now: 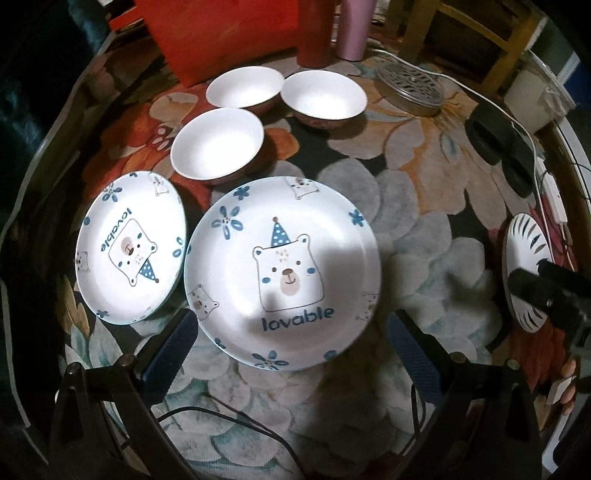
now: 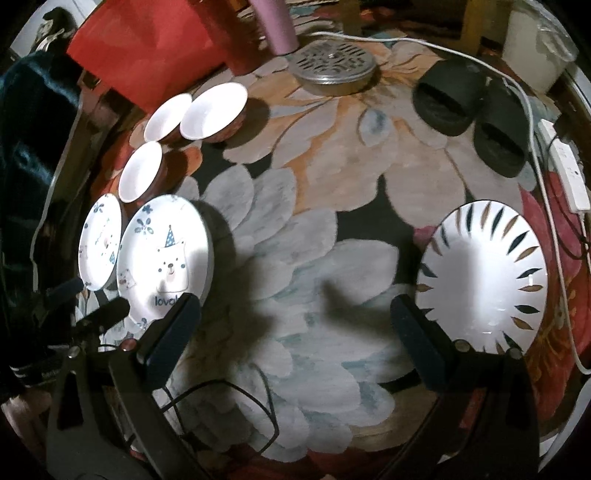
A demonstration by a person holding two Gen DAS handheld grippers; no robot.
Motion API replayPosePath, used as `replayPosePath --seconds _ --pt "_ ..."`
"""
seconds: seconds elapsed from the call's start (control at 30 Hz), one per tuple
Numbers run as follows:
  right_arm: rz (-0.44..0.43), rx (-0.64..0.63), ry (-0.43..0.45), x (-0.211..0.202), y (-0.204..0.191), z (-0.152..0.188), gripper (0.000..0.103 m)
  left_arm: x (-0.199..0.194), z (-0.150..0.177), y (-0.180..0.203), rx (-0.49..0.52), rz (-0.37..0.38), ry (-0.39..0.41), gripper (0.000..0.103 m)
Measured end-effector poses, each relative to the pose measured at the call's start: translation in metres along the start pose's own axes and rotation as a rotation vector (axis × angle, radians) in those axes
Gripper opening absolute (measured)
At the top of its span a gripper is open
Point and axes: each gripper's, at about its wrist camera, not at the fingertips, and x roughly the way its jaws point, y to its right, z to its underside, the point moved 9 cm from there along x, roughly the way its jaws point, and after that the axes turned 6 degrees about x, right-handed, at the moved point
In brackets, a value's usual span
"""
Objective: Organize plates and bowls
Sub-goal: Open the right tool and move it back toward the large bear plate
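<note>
A large bear-print plate (image 1: 282, 271) lies on the floral mat, right ahead of my left gripper (image 1: 292, 319), which is open and empty with its fingers either side of the plate's near rim. To its left is a smaller bear plate (image 1: 129, 247), and behind it stand three white bowls (image 1: 218, 146) (image 1: 243, 86) (image 1: 323, 94). My right gripper (image 2: 295, 301) is open over bare mat, holding nothing. A white plate with dark leaf strokes (image 2: 484, 277) lies just right of its right finger. The bear plates (image 2: 166, 258) and bowls (image 2: 140, 171) sit at far left.
At the back are a red box (image 1: 221, 33), a red cup (image 1: 314, 33), a pink tumbler (image 1: 354, 29) and a perforated metal lid (image 2: 332, 62). Black slippers (image 2: 469, 114), a white cable and a power strip (image 2: 569, 177) lie at the right. A hand (image 1: 567, 384) shows at the right.
</note>
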Motion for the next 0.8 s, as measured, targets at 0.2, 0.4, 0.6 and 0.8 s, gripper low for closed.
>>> replayPosePath --seconds 0.2,0.4,0.6,0.8 --pt "-0.006 -0.023 -0.040 0.015 -0.012 0.008 0.103 0.014 0.008 -0.013 -0.034 0.009 -0.017 0.102" --pt "-0.002 -0.053 -0.059 0.025 -0.023 0.012 0.103 0.022 0.015 -0.027 -0.068 0.015 -0.025 0.102" --pt "-0.002 -0.081 -0.076 0.035 -0.037 0.013 0.103 0.028 0.019 -0.042 -0.115 0.029 -0.029 0.102" --pt "-0.007 -0.105 -0.093 0.046 -0.049 0.015 0.103 0.033 0.022 -0.052 -0.144 0.045 -0.028 0.102"
